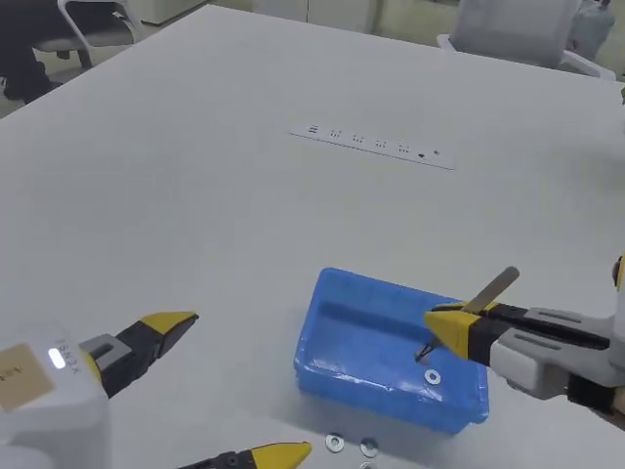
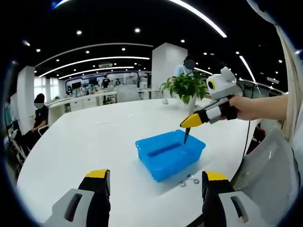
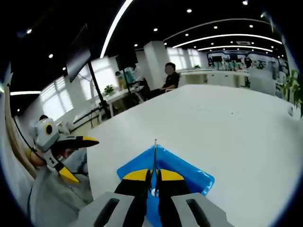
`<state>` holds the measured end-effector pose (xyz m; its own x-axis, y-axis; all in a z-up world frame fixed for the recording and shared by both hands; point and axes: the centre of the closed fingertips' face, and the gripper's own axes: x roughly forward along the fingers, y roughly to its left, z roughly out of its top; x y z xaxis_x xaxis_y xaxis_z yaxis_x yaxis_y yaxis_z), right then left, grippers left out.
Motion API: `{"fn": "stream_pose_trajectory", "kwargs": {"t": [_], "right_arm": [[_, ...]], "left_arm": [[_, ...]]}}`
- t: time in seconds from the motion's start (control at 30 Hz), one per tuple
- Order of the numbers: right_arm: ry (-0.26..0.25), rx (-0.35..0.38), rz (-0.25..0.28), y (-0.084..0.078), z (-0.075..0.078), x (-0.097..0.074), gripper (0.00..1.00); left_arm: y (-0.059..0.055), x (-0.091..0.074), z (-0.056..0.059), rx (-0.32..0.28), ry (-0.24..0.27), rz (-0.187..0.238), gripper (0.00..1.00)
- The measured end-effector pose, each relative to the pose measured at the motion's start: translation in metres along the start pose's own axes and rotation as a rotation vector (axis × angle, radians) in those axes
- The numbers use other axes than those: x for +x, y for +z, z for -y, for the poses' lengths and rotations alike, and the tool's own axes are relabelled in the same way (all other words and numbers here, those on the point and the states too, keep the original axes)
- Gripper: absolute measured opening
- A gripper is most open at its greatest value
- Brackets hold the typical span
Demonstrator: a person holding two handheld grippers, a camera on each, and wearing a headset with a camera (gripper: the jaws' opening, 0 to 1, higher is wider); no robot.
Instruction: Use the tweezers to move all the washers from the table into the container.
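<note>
The right gripper (image 1: 444, 328) was clamped on the tweezers (image 3: 155, 156) above the container (image 1: 344, 291); the left gripper (image 1: 244, 384) had its jaws apart. Loose washers (image 1: 335, 444) lay just beside the container (thin, hard, slippery: likely best pinched across the ring).

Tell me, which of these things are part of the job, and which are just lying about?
Job: tweezers in the right gripper, blue container, washers on the table, one washer already inside.
Lying about: marked white strip, potted plant, office chair.
</note>
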<state>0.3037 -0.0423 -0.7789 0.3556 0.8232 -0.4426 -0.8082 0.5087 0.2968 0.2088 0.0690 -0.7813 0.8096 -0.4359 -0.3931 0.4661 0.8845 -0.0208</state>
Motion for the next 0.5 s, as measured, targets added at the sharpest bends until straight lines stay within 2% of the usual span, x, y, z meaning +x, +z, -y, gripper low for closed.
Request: {"fn": "stream_pose_trajectory", "kwargs": {"t": [0.23, 0.5], "right_arm": [[0.002, 0.065, 0.01, -0.006, 0.009, 0.01, 0.04], [-0.022, 0.03, -0.02, -0.019, 0.019, 0.021, 0.04]], "left_arm": [[-0.002, 0.0, 0.0, 0.005, 0.0, -0.011, 0.8], [-0.002, 0.0, 0.0, 0.007, 0.001, -0.012, 0.8]]}}
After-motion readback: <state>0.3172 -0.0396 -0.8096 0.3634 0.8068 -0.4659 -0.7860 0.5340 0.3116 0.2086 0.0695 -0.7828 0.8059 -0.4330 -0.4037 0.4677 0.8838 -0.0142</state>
